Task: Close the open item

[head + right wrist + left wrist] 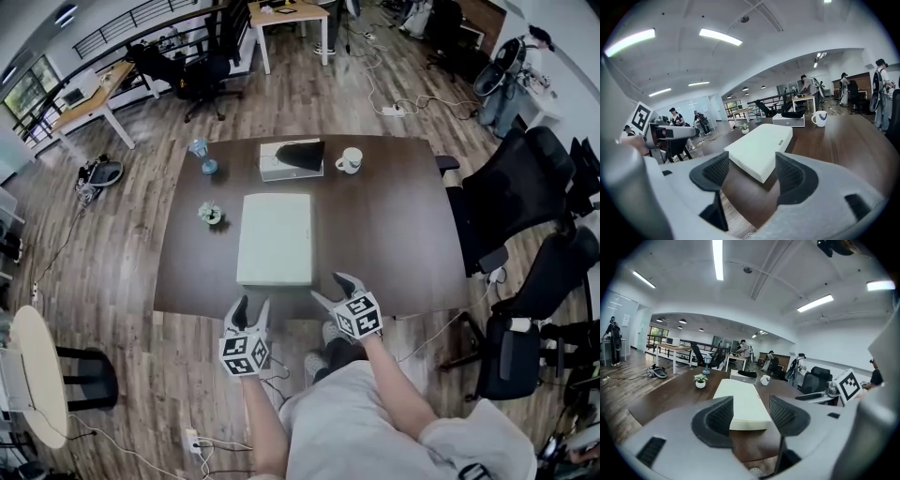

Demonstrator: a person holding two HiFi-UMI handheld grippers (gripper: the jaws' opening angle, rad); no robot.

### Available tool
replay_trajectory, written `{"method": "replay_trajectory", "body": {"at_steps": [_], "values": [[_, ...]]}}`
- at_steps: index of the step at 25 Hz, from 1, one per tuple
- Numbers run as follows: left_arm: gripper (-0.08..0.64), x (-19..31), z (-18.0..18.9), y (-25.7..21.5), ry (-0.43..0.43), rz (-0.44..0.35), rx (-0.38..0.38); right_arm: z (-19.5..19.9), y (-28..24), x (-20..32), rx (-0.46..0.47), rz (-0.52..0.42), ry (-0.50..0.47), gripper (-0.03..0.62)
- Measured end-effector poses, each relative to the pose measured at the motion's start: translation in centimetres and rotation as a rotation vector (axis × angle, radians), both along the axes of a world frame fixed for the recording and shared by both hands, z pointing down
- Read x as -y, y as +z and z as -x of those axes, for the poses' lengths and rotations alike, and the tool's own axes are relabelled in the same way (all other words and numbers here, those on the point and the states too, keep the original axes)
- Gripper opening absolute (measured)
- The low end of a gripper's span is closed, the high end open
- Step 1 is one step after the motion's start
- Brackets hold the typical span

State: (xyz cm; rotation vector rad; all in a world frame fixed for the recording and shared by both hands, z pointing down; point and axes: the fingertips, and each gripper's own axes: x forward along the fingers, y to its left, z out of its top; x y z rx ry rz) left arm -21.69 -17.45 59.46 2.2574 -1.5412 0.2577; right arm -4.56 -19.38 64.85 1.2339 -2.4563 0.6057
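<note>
White case (274, 238) lies flat on the table (394, 234), side fitting (780, 142) indistinct.

Around the dark tabletop (403, 234)
A white mug (349, 160) sits at one o'clock, potted plant (211, 215) at nine, blue ornament (203, 157) at eleven; black office chairs (516, 187) at three.

- One worktop (403, 225).
- One flat white case (275, 238).
- One grey box (281, 169), with one dark piece on top.
- One white mug (350, 160).
- One small potted plant (211, 215).
- One blue ornament (202, 155).
- Two claws: left claw (253, 304) and right claw (330, 287), each with two jaws set apart.
</note>
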Motion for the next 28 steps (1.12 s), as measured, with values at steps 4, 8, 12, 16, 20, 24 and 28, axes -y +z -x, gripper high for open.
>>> {"method": "replay_trajectory", "body": {"at_steps": [4, 8, 12, 16, 20, 24, 28], "values": [[0.232, -0.6, 1.3, -0.3, -0.039, -0.014, -0.004, 0.7, -0.1, -0.5, -0.001, -0.012, -0.016, 0.308], [0.232, -0.9, 1.6, -0.7, -0.065, -0.027, -0.011, 1.0, -0.5, -0.5, -0.016, -0.026, -0.037, 0.305], [0.232, -0.7, 1.4, -1.1, -0.077, -0.044, -0.027, 1.2, -1.4, -0.1, -0.020, -0.048, -0.052, 0.301], [0.232, -0.6, 1.5, -1.6, -0.088, -0.065, -0.045, 1.1, -2.0, 0.1, -0.017, -0.067, -0.055, 0.299], [0.232, -0.8, 1.9, -1.6, -0.113, -0.065, -0.061, 0.5, -2.0, -0.1, -0.028, -0.065, -0.054, 0.296], [0.232, -0.9, 2.1, -1.5, -0.123, -0.067, -0.074, 0.0, -1.9, -0.4, -0.031, -0.064, -0.044, 0.295], [0.232, -1.2, 1.8, -1.5, -0.115, -0.062, -0.069, -0.2, -1.8, -0.8, -0.037, -0.057, -0.039, 0.291]]}}
